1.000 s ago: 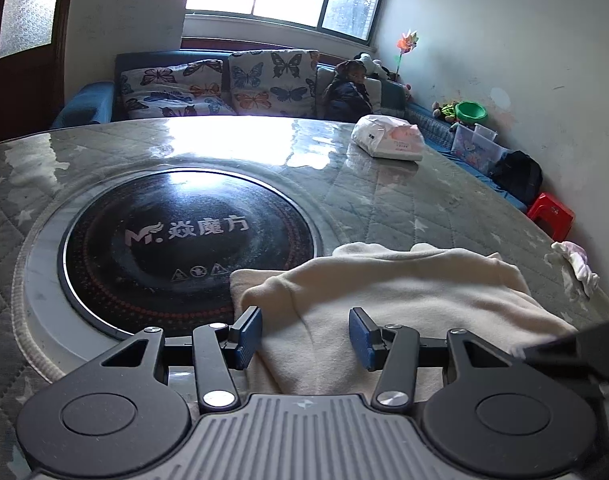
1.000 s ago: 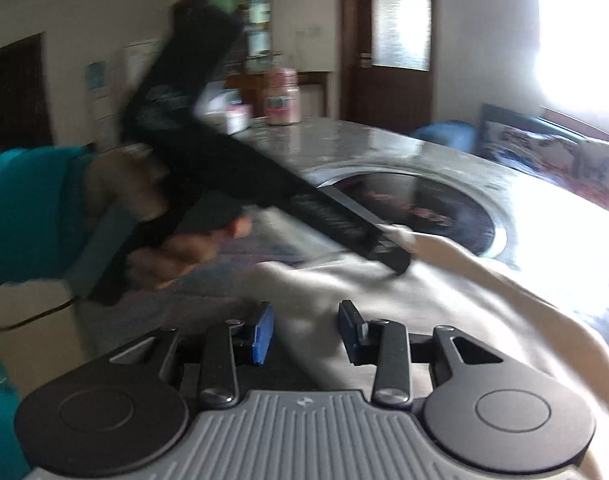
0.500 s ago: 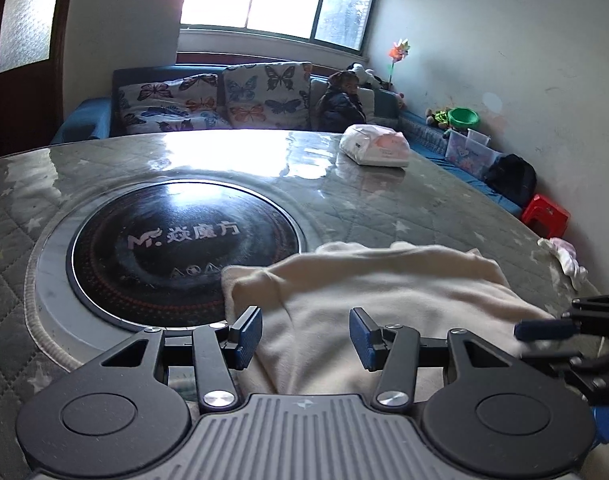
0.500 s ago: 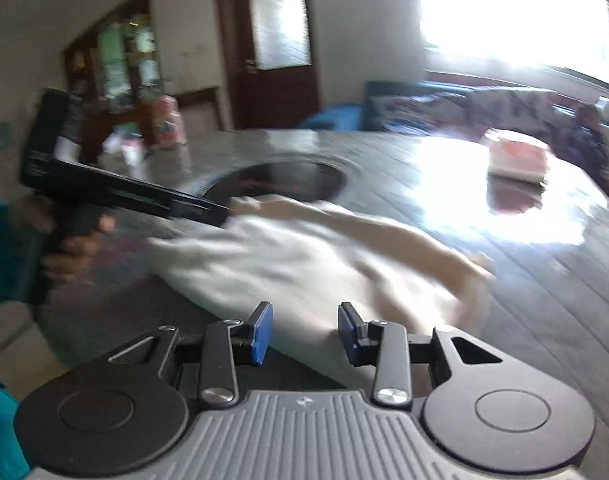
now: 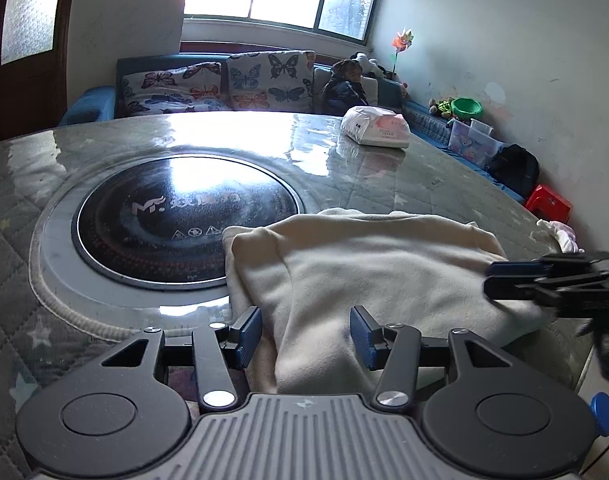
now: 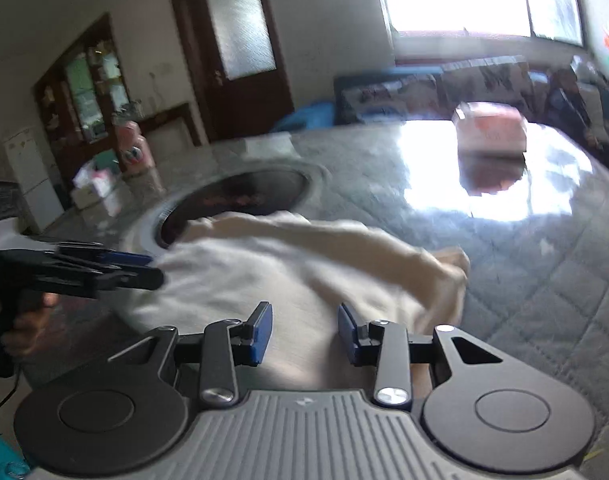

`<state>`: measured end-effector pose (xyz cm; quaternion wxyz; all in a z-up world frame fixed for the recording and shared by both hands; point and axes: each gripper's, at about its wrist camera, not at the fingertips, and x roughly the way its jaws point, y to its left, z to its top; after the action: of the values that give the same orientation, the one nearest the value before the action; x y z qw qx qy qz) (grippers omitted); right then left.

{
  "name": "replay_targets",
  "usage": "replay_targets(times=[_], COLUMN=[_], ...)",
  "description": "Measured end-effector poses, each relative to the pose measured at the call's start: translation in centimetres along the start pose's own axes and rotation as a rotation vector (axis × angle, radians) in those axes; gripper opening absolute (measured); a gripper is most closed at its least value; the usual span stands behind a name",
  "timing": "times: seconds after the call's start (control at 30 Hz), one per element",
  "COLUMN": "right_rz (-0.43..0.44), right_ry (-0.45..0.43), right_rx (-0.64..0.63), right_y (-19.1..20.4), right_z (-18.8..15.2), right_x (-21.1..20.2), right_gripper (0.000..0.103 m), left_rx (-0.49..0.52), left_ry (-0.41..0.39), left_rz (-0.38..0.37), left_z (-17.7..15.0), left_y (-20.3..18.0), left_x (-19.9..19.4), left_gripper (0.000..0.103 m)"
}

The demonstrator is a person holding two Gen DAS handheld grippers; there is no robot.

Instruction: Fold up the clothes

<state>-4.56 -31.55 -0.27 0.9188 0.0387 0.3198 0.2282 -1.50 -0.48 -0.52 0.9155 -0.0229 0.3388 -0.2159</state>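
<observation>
A cream garment (image 5: pixel 368 276) lies folded on the round table, beside the black induction plate (image 5: pixel 184 216). It also shows in the right wrist view (image 6: pixel 288 272), blurred. My left gripper (image 5: pixel 306 336) is open and empty, its blue pads astride the garment's near edge. My right gripper (image 6: pixel 304 334) is open and empty, low over the garment's right side. The right gripper also shows in the left wrist view (image 5: pixel 492 278) at the garment's right edge. The left gripper shows in the right wrist view (image 6: pixel 152 268) at the left.
A white tissue pack (image 5: pixel 374 126) lies at the table's far side. A small pink-white cloth (image 5: pixel 560 236) lies at the right rim. A sofa with butterfly cushions (image 5: pixel 224 84) stands behind. A red stool (image 5: pixel 548 202) is on the floor at right.
The right gripper has swung round to the garment's right side and faces the window. The left gripper has drawn back a little. Both stay open.
</observation>
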Motion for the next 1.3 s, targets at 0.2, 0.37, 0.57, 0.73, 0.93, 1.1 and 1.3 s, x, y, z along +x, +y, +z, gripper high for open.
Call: replay_targets(times=[0.2,0.37,0.57,0.73,0.93,1.1,1.3], right_rz=[-0.015,-0.095,-0.122,-0.066,-0.019,-0.069,-0.097], right_ry=[-0.011,0.024,0.005,-0.012,-0.042,-0.038,-0.088], right_rx=[0.009,0.021,-0.036,-0.155,-0.206,-0.209,-0.194], right_y=[-1.4,-3.1,-2.5,1.0,4.4,4.6,4.4], right_z=[1.4,2.4,2.9,2.6,0.5,-2.5,-2.8], right_x=[0.5,2.8,2.1,1.0,0.1,-0.4,-2.8], right_gripper=[0.034,0.034,0.033,0.039,0.039,0.039,0.037], left_rx=[-0.002,-0.013,-0.012,-0.028,-0.035,-0.008,-0.011], left_ry=[0.004,0.004,-0.004,-0.021,-0.022,-0.006,-0.014], left_rz=[-0.002,-0.004,0.003,0.022,0.029,0.038,0.051], left_z=[-0.1,-0.2,0.0,0.3,-0.4,-1.3,-1.5], left_y=[-0.1,0.0,0.0,0.3,0.3,-0.2,0.0], left_x=[0.3,0.2,-0.2,-0.8,-1.6,-1.4,-2.0], left_gripper=[0.052,0.052,0.053,0.053,0.053,0.053,0.053])
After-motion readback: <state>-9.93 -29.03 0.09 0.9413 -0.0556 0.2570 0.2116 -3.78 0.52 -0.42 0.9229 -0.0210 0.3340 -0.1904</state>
